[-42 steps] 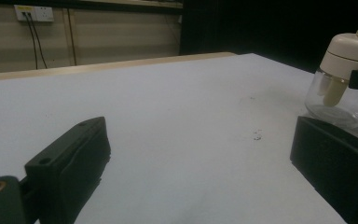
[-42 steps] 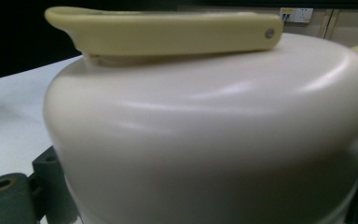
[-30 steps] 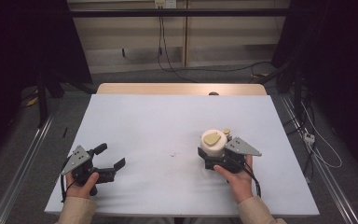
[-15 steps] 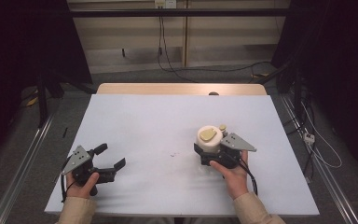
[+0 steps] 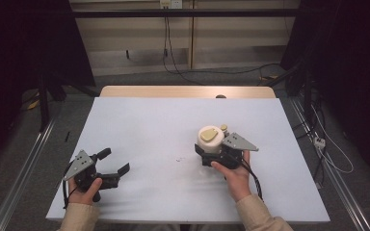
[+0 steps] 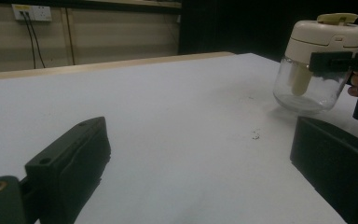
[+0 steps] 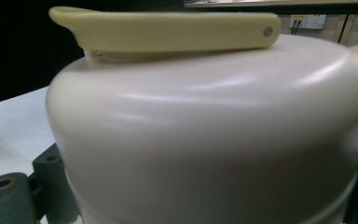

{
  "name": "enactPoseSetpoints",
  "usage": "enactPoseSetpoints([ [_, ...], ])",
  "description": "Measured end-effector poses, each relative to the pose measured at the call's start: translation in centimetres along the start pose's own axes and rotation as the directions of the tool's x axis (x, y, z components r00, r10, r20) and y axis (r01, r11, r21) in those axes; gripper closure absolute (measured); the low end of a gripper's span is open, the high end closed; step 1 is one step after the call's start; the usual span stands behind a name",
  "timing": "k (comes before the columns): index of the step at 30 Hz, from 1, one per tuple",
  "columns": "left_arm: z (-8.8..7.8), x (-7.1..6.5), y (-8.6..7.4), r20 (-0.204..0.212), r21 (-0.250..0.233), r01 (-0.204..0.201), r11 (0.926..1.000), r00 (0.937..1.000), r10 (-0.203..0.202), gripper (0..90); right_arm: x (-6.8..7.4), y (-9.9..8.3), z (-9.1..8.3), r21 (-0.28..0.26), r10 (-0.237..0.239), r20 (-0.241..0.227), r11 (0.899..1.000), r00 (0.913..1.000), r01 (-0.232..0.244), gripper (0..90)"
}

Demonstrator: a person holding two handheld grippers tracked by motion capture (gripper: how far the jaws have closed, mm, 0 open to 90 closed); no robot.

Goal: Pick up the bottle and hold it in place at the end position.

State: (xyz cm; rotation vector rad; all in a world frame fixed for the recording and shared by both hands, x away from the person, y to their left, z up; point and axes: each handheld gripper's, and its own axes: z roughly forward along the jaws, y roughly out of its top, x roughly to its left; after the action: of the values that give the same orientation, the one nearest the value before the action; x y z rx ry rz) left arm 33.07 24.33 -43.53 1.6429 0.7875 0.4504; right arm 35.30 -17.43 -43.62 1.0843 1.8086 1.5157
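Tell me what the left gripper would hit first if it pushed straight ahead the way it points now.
Probably nothing soon: the open left gripper faces bare white table. The clear glass jar with the cream lid, held by the right gripper, stands off to the right of that line, though depth is hard to judge.

Clear glass jar (image 6: 310, 88): smooth, glossy, see-through body. Its cream plastic lid (image 7: 214, 140): smooth, satin sheen with soft highlights. Pale yellow plastic flip lever (image 7: 168, 30) on the lid: smooth, slightly shiny, small metal pin at one end. Left hand-held gripper (image 5: 112, 166): matt black plastic jaws, a brass-coloured insert near one base; flat grey matt plate on top. Right hand-held gripper (image 5: 212, 153): same matt black. White worktop (image 5: 149, 130): matt, smooth, paper-like covering; pale wood strip at the far edge.
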Motion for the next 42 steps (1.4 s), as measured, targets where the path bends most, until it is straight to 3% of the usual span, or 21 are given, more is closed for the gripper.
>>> enactPoseSetpoints([
  [42, 0.0, 0.1, -0.1, -0.001, 0.003, 0.003, 1.0, 1.0, -0.003, 4.3, 0.0, 1.0, 3.3, -0.008, 0.002, -0.015, 1.0, 0.9999, -0.002, 6.7],
])
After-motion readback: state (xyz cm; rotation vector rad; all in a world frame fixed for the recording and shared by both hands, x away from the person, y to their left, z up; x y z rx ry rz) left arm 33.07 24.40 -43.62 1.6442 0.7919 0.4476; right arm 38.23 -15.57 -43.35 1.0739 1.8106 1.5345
